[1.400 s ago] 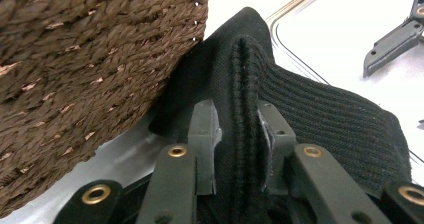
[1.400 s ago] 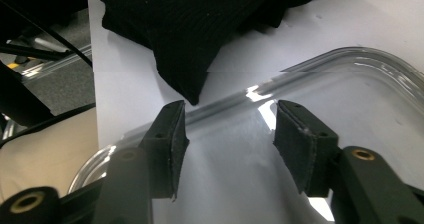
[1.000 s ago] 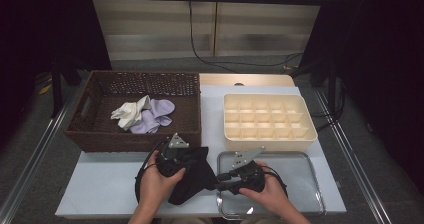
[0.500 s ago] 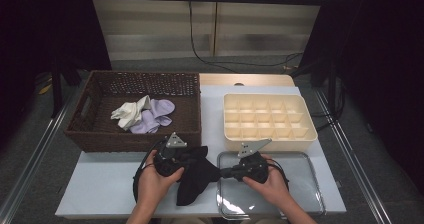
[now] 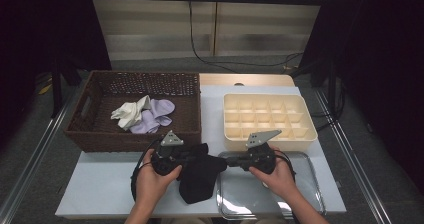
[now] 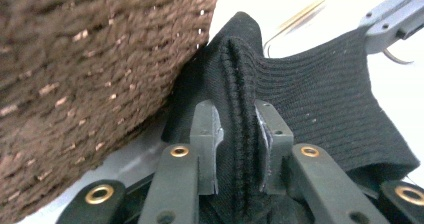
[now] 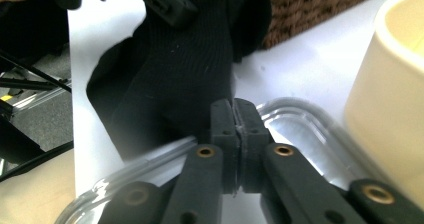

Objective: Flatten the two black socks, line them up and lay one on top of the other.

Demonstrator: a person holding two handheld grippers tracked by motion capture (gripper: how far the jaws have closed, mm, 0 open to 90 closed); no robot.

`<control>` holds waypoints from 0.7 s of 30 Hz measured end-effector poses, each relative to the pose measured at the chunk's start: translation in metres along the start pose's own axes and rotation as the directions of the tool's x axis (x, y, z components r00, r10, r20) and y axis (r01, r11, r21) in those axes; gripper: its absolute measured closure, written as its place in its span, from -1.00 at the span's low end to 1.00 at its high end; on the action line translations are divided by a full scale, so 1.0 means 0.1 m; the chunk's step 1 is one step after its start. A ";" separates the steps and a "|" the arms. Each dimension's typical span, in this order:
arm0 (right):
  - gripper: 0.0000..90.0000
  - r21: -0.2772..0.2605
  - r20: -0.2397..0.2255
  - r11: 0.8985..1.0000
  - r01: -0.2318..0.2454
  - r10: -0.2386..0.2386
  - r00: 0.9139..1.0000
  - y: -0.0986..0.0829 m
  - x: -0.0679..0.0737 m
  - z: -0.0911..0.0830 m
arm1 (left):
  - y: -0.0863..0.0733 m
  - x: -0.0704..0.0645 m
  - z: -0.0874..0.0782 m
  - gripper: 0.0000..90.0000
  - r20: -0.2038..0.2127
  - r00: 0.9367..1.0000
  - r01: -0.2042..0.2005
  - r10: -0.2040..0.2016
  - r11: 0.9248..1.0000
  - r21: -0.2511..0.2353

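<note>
Both forearms reach in side by side. The left gripper has its jaws clamped on black ribbed fabric, and the right gripper has its jaws pressed together.

The black sock is matt knitted cloth, finely ribbed, with a thicker corded seam along its fold. The brown basket is rough woven wicker with a coarse, fibrous face. The divided organiser looks like smooth cream plastic with a soft sheen. The tray is clear, glossy plastic that throws bright glints. The counter is smooth, pale and matt. The left gripper's fingers are dull grey, with brass-coloured rivets.
</note>
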State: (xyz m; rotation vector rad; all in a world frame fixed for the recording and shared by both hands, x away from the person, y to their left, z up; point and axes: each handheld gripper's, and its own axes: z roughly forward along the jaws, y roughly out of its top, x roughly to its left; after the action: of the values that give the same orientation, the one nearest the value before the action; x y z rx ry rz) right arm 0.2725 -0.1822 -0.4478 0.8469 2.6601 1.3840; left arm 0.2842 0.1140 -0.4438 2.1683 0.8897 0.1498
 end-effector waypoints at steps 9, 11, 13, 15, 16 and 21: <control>0.62 0.016 -0.031 0.999 -0.041 0.041 0.999 -0.14 0.00 0.08 | -0.05 0.04 -0.02 0.64 0.004 1.000 0.009 -0.009 1.000 0.004; 0.48 0.030 -0.013 0.999 -0.036 0.037 0.999 -0.13 0.01 0.10 | -0.07 0.05 -0.02 0.64 0.009 1.000 0.007 -0.007 1.000 0.003; 0.41 0.037 -0.004 0.998 -0.047 0.047 0.999 -0.15 -0.01 0.14 | -0.08 0.06 -0.04 0.62 0.010 1.000 0.011 -0.011 1.000 0.004; 0.39 0.033 -0.006 0.998 -0.057 0.057 0.998 -0.16 -0.03 0.16 | -0.08 0.07 -0.05 0.60 0.016 1.000 0.013 -0.013 1.000 0.006; 0.40 0.031 -0.016 0.998 -0.060 0.060 0.998 -0.16 -0.04 0.18 | -0.09 0.07 -0.05 0.59 0.016 1.000 0.014 -0.014 1.000 0.007; 0.61 0.047 -0.017 0.998 -0.047 0.048 0.999 -0.16 -0.03 0.24 | -0.08 0.09 -0.09 0.38 0.007 1.000 0.016 -0.016 1.000 -0.004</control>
State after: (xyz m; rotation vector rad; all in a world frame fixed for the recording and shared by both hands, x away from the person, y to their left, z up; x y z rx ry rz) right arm 0.2744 -0.1729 -0.4750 0.9118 2.7132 1.3500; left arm 0.2833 0.1290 -0.4449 2.1561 0.9024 0.1358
